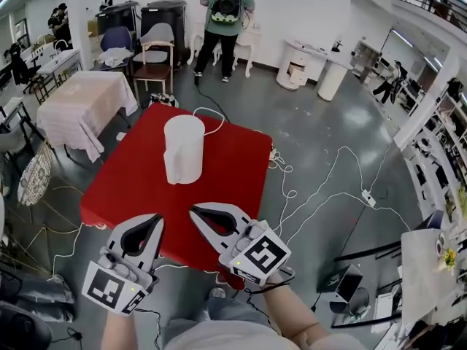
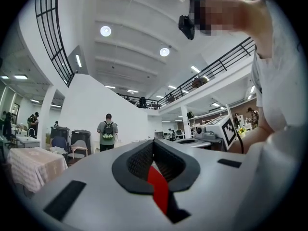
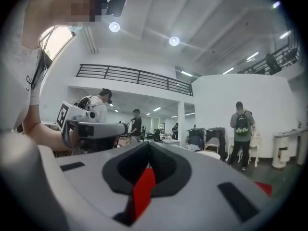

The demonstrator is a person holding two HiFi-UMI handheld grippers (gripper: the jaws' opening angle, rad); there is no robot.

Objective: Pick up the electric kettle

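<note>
White electric kettle stands upright near the middle of the red table, with its white cord looping off behind it. Left gripper and right gripper are side by side over the table's near edge, well short of the kettle, tips pointing toward it. Both sets of jaws are closed tip to tip, nothing between them. Person with backpack stands by the far wall.
</note>
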